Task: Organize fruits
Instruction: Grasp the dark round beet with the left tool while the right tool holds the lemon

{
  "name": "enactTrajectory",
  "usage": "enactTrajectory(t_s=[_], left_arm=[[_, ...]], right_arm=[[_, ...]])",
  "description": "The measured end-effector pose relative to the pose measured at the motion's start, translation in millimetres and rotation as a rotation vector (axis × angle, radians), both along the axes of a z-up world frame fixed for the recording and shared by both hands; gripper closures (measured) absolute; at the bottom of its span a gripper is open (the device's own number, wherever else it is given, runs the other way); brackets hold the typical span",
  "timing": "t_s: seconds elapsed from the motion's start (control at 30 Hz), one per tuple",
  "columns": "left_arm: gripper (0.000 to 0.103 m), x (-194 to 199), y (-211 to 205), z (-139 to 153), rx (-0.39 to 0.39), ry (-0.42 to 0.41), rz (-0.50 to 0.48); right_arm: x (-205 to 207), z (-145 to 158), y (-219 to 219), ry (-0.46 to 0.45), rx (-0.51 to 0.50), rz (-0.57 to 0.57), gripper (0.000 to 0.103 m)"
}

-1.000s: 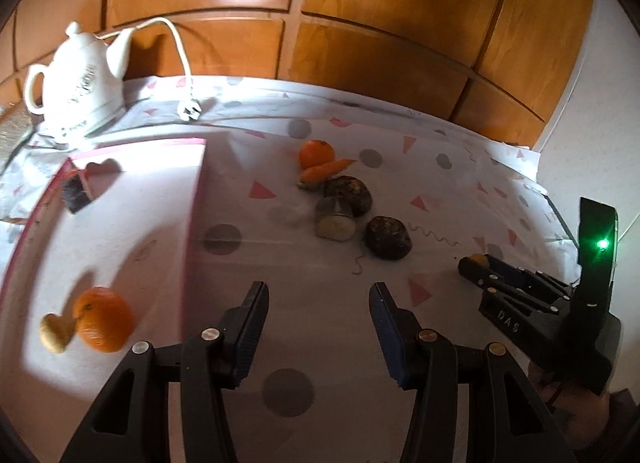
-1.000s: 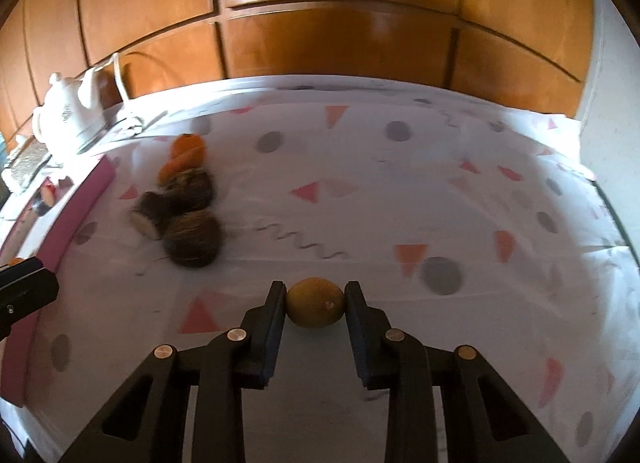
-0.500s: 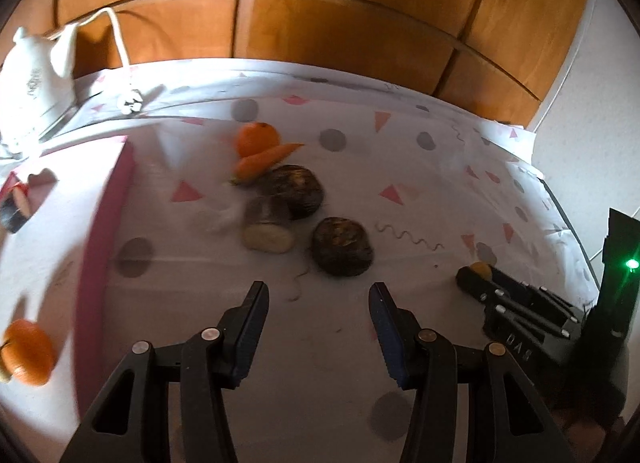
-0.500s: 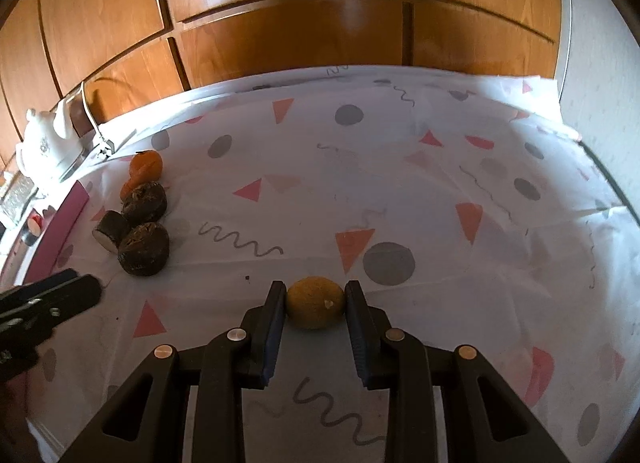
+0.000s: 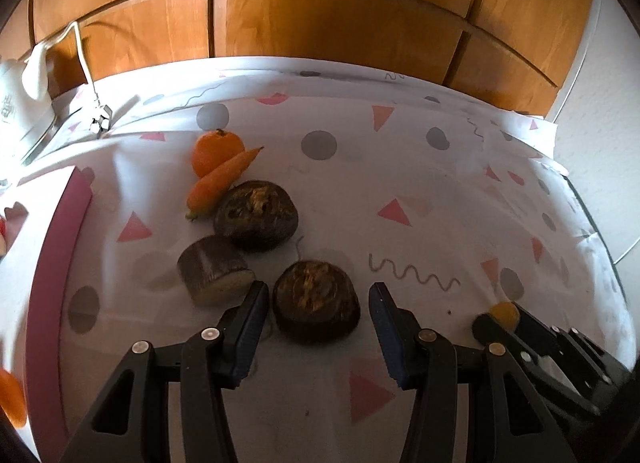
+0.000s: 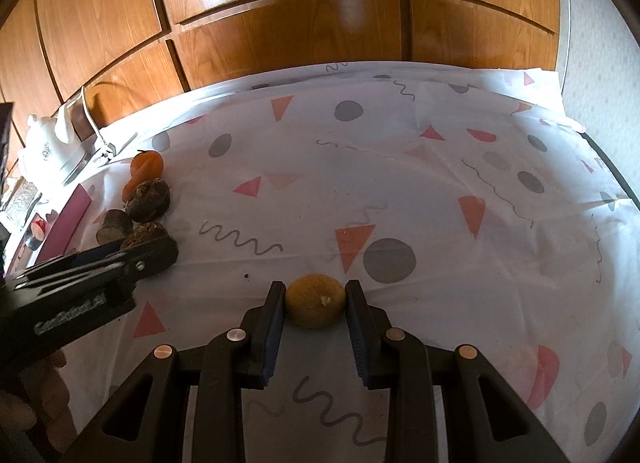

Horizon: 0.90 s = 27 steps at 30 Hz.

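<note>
- Gripping a small yellow-brown fruit (image 6: 316,305), the right gripper (image 6: 316,317) is pressing both of its fingers (image 6: 274,319) against the fruit's sides, low over the patterned tablecloth (image 6: 400,183) on the table.
- Seen from the left wrist view, that same fruit (image 5: 505,312) is showing as a yellow spot at the tip of the right gripper (image 5: 496,321), off to the right.
- Hovering with its fingers (image 5: 252,319) spread apart, the left gripper (image 5: 316,323) is straddling a dark round root (image 5: 316,307) that is sitting on the tablecloth (image 5: 400,167); neither pad is touching it.
- Lying just left of that root, a cut dark root piece (image 5: 214,275) is showing its pale cut face toward the camera.
- Sitting behind these two, a second dark round root (image 5: 256,213) is touching the tip end of a carrot (image 5: 222,179).
- Leaning against the carrot's far side, an orange (image 5: 216,149) is resting near the back of the cluster.
- Running along the left side, a pink-edged mat (image 5: 60,243) is lying on the table, with part of another orange fruit (image 5: 10,399) showing at the frame edge.
- Standing at the far left, a white kettle (image 5: 16,103) is trailing its white cord and plug (image 5: 98,119) across the cloth.
- Closing off the scene behind the table, wooden cabinet panels (image 5: 320,15) are filling the background.
</note>
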<state>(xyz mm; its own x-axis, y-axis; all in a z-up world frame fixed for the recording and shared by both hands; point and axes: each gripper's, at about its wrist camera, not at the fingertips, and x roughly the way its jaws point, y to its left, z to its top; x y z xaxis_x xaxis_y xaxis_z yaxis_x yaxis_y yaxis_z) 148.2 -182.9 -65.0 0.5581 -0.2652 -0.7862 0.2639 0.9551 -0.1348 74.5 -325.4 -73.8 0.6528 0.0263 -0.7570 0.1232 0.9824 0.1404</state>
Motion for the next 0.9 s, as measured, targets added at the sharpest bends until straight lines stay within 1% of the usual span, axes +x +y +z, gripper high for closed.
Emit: enactTrajectory(t_s=[0.03, 0.07, 0.23, 0.4, 0.47, 0.57, 0.6, 0.63, 0.67, 0.7, 0.9], left_arm=[[0.052, 1, -1, 0, 0.005, -0.006, 0.001], [0.06, 2, -2, 0, 0.009, -0.01, 0.003], [0.061, -5, 2, 2, 0.019, -0.028, -0.018], [0.061, -35, 16, 10, 0.022, -0.079, -0.062], [0.061, -51, 25, 11, 0.045, -0.109, -0.074], [0.06, -68, 44, 8, 0.062, -0.134, -0.043], [0.06, -70, 51, 6, 0.056, -0.13, -0.022], [0.06, -69, 59, 1, 0.047, -0.109, 0.009], [0.06, -68, 64, -2, 0.02, -0.099, 0.017], [0.06, -67, 66, -2, 0.002, -0.099, 0.021], [0.06, -69, 64, -6, 0.021, -0.113, 0.016]], right_arm=[[0, 0, 0, 0.0, 0.0, 0.0, 0.072], [0, 0, 1, 0.0, -0.004, 0.0, 0.072], [0, 1, 3, 0.002, -0.019, 0.0, 0.072], [0, 1, 4, 0.004, -0.025, 0.0, 0.072], [0, 1, 3, 0.005, -0.02, 0.001, 0.072], [1, 0, 3, 0.007, -0.017, 0.001, 0.072], [1, 0, 3, 0.006, -0.017, 0.001, 0.072], [1, 0, 3, 0.007, -0.017, 0.001, 0.072], [0, 0, 3, 0.005, -0.017, 0.001, 0.072], [1, 0, 3, 0.006, -0.017, 0.001, 0.072], [0, 0, 5, 0.006, -0.025, 0.0, 0.072]])
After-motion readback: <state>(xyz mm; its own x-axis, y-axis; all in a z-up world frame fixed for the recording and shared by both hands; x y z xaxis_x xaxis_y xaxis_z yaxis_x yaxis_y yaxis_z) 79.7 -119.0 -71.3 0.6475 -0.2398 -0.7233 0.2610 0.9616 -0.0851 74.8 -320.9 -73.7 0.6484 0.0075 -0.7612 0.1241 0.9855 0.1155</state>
